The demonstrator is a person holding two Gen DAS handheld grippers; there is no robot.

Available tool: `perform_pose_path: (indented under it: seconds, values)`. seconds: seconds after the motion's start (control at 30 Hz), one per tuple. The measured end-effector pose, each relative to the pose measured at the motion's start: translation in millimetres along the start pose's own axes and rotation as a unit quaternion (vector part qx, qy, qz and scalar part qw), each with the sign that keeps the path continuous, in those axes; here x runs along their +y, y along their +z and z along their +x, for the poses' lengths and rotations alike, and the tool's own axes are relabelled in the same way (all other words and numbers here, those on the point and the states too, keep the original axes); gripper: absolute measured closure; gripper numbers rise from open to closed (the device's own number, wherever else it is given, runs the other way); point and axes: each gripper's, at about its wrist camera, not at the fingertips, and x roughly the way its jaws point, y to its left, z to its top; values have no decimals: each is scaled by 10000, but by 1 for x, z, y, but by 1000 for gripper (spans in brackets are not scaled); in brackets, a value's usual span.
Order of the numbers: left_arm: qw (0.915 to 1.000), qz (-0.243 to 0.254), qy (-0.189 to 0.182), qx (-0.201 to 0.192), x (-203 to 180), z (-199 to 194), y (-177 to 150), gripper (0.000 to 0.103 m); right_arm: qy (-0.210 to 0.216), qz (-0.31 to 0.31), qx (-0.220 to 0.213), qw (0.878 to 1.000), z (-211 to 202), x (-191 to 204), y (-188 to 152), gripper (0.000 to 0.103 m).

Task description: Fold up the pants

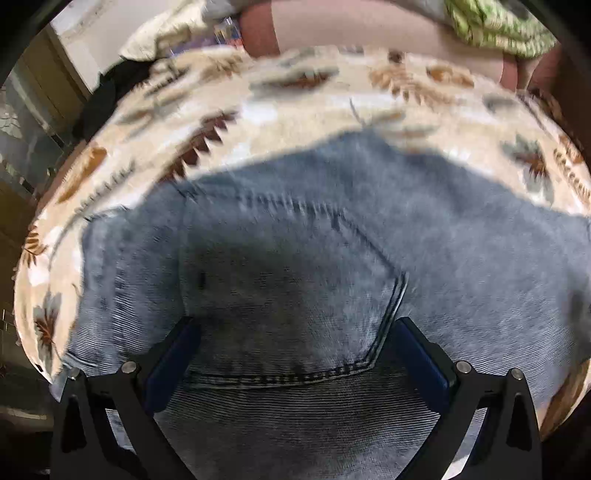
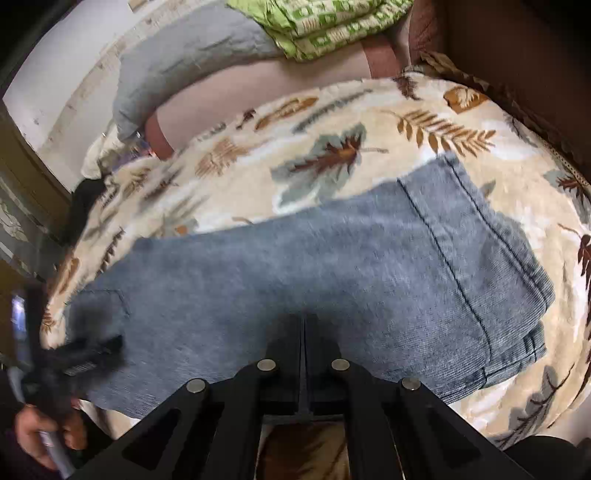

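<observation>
The blue denim pants lie folded in a broad band across a leaf-patterned blanket, with the stitched hems at the right end. In the left wrist view a back pocket fills the middle. My left gripper hovers open just over that pocket, its blue pads wide apart with nothing between them. In the right wrist view it shows blurred at the pants' left end, held by a hand. My right gripper is shut over the near edge of the denim, and no cloth shows between its fingers.
A green patterned folded cloth and a grey pillow lie at the back on a pinkish sheet. A dark garment hangs off the blanket's far left edge. Wooden furniture stands to the left.
</observation>
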Motion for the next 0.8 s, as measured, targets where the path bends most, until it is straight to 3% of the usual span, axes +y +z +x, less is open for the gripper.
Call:
perform_pose_path:
  seconds: [0.13,0.3,0.47,0.6,0.8]
  values:
    - [9995,-15,10,-327,3,-19,1,0,-137,100,140,9998,9,-17,-11,100]
    - [9994,291,106,167,-9,8,-5,0,-75,177,60,9998,-3,-41,-17,100]
    - [9995,231,94,200,-7,11,-4,0,98,662,-140,9977,-30,-88,-17,100]
    - [9994,239,128,-200,-12,-15,4,0,454,1435,-486,9874,-60,-135,-18,100]
    - [9946,734,-525,-508,-68,-47,16,0,1099,2362,-516,9641,-73,-176,-34,99]
